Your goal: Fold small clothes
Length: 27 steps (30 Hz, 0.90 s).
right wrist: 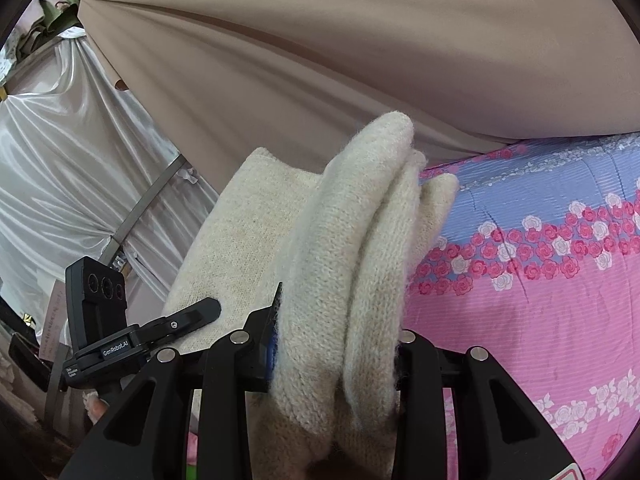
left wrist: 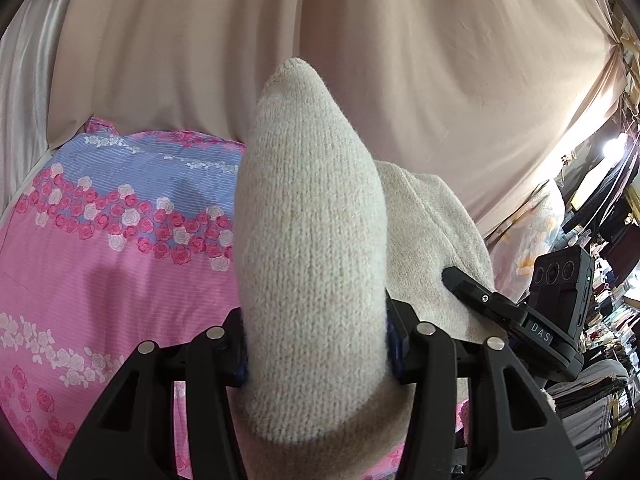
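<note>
Two fisheye views along black grippers, both lifted above a bed. Left gripper point(left wrist: 316, 344) clamped on a cream knit point(left wrist: 308, 240), a thick fold of it bulging up between the jaws and rising to a rounded tip against a beige curtain point(left wrist: 400, 60). More of the same knit spread behind and to the right, with one finger point(left wrist: 476, 294) of the right gripper lying against it, near a small black camera block point(left wrist: 560, 280). Below and to the left, a pink and blue sheet point(left wrist: 100, 248) printed with roses. Right gripper point(right wrist: 336, 356) clamped on the knit point(right wrist: 352, 248) too, here bunched in several soft layers squeezed between the jaws, a blue pad point(right wrist: 273, 350) just visible at the left jaw. Flat part of the knit stretching away to the left, where a finger point(right wrist: 192, 312) of the left gripper touches it. Sheet point(right wrist: 540, 300) to the right, curtain point(right wrist: 320, 40) above, shiny white drapes point(right wrist: 60, 180) far left.
</note>
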Each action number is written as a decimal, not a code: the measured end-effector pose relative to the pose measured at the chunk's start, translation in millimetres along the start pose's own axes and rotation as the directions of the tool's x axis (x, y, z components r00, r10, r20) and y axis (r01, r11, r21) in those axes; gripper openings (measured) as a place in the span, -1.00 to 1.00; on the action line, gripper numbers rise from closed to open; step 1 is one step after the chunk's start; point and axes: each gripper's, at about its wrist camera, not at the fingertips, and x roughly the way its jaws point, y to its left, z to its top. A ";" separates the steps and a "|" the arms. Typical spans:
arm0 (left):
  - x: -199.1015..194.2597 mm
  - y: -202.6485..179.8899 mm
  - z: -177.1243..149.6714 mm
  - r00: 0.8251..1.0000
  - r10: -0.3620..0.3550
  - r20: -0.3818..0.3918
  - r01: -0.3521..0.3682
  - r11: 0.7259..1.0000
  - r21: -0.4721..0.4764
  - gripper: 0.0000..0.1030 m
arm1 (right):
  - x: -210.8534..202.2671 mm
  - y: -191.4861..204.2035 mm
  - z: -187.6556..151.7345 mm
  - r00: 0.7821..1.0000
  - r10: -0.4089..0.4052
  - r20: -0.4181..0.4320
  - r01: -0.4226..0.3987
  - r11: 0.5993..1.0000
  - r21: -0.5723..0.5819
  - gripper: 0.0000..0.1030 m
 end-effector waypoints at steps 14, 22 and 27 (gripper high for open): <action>114.5 133.0 -74.9 0.945 0.252 -0.209 -0.296 0.931 -0.215 0.11 | 119.3 -141.2 -92.4 0.892 -0.341 -0.297 0.387 0.916 0.110 -0.17; 80.0 146.8 -113.0 0.958 0.237 -0.163 -0.277 0.910 -0.307 0.29 | 91.3 -110.6 -113.8 0.943 -0.202 -0.265 0.247 0.958 0.146 0.27; 95.5 118.0 -114.4 0.944 0.279 -0.178 -0.315 0.923 -0.221 0.33 | 128.9 -114.3 -127.4 0.909 -0.208 -0.360 0.267 0.956 0.123 -0.23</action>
